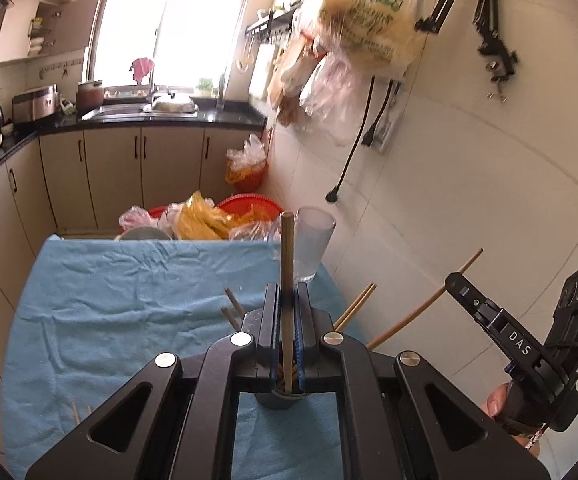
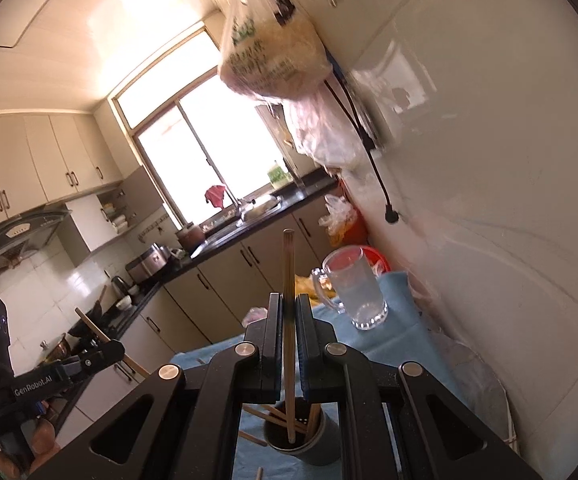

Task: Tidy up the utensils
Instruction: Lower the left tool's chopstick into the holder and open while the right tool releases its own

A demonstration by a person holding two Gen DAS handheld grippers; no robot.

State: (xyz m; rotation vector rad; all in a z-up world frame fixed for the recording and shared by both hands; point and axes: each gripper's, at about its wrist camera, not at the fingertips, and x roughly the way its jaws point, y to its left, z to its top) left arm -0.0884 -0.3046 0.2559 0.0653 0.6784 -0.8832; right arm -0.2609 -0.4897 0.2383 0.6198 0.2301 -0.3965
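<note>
My left gripper (image 1: 288, 296) is shut on a brown chopstick (image 1: 288, 248) held upright, its lower end over a dark holder cup (image 1: 279, 398). Several chopsticks (image 1: 355, 306) lean out from behind the fingers. At the right edge my right gripper (image 1: 455, 280) grips a pale chopstick (image 1: 417, 312). In the right wrist view the right gripper (image 2: 288, 304) is shut on an upright chopstick (image 2: 289, 264) whose tip reaches into the holder (image 2: 317, 448), which holds several more. The left gripper (image 2: 115, 348) shows at the left with its chopstick (image 2: 89, 322).
A blue cloth (image 1: 109, 300) covers the table. A glass mug (image 1: 313, 240) (image 2: 355, 288) stands at its far right corner. Loose chopsticks (image 1: 75, 412) lie near the front left. A red basket with bags (image 1: 249, 202) is behind the table. The tiled wall (image 1: 469, 180) runs close on the right.
</note>
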